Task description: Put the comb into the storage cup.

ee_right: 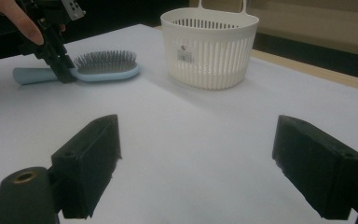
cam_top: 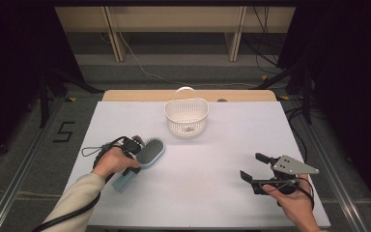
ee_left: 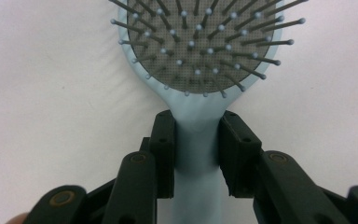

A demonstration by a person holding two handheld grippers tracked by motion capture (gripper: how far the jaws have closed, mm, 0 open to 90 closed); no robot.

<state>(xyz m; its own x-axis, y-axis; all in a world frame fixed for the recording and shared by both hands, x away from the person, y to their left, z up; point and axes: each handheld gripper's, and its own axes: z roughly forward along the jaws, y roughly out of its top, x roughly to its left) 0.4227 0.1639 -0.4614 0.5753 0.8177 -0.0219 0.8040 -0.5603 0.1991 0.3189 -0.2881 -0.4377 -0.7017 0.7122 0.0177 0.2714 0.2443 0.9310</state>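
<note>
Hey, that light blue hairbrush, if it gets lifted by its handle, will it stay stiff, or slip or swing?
The light blue plastic hairbrush looks rigid, so it should probably lift in one piece. The left tongs sit on the smooth narrow neck below the wide head, so it may tip head-down or twist slightly. Lying flat with bristles up, it seems unlikely to roll.

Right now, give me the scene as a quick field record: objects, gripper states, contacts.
surface: white table cover
hairbrush: light blue, lying flat, bristles up, left of centre
basket: white slotted plastic, upright, far centre, handle at back
left gripper: jaws closed on the brush neck below the head
right gripper: open, holding nothing, right side
brush to basket: apart
</note>
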